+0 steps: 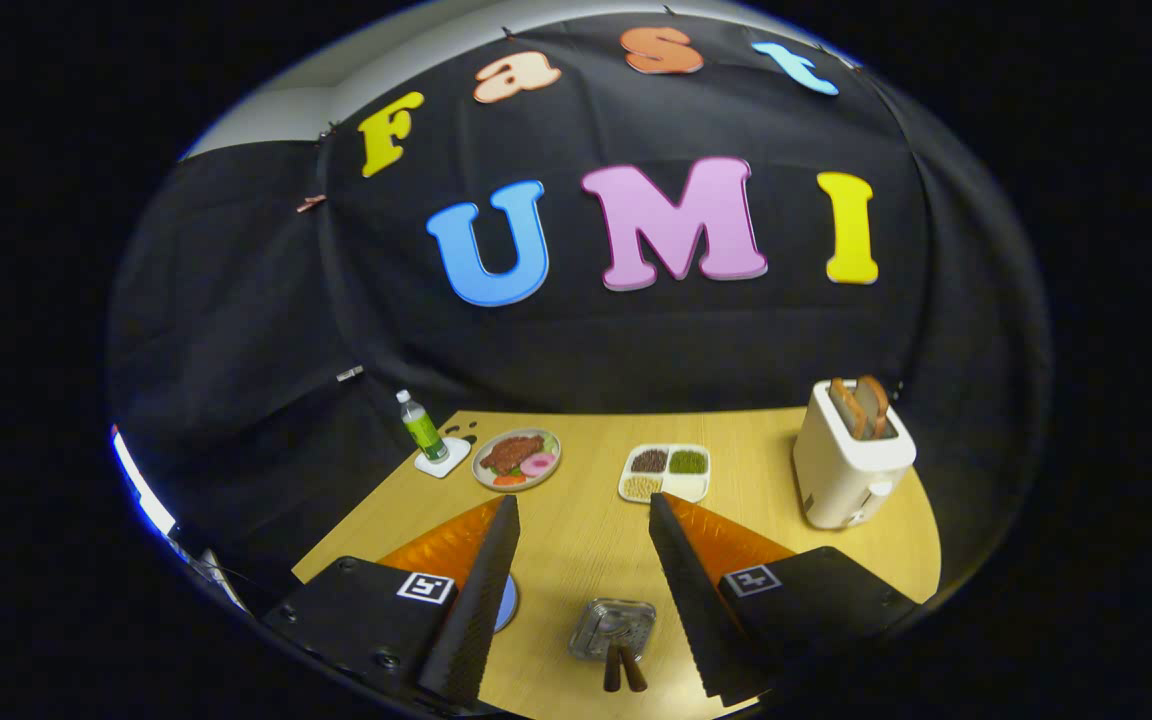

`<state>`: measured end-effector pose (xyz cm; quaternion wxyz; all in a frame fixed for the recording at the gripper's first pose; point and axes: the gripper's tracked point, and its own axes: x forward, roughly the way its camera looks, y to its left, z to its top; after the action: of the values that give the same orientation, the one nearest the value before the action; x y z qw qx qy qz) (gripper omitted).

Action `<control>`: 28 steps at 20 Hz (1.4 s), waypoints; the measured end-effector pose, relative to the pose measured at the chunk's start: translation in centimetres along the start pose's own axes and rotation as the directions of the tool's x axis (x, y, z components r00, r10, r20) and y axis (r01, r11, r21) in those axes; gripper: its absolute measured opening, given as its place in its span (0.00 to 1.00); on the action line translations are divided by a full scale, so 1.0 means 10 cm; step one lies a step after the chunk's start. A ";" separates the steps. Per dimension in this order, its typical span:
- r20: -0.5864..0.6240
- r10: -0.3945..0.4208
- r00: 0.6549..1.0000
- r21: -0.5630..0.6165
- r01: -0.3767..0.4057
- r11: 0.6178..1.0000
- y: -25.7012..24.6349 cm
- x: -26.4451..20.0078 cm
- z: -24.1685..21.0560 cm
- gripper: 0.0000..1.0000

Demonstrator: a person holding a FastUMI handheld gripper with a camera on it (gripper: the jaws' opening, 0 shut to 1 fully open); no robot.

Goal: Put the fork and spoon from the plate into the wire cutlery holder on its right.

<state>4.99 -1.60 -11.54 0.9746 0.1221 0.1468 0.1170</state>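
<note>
Wire cutlery holder (612, 629) is standing low between the spread, empty fingers of the gripper (581, 590), two brown handles (623, 668) already poking out, so the job looks finished.

Gripper (581, 520) with ridged wedge fingers (481, 600), square tag markers, screwed housings

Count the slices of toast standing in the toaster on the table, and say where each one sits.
2. Both stand upright in the top of the toaster, beyond the open gripper: one toast slice nearer the food tray's side, another slice beside it. None seems hidden.
</note>
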 end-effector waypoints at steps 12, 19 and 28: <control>0.237 0.111 0.965 -0.212 -0.060 0.975 -0.27 -0.60 0.68 0.97; 0.268 0.144 0.953 -0.233 -0.081 0.969 -0.43 -0.77 0.64 0.97; 0.230 0.147 0.962 -0.211 -0.098 0.973 -0.61 -0.79 0.51 0.97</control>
<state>0.44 -10.41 -6.45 0.9834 0.0468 0.0058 0.1753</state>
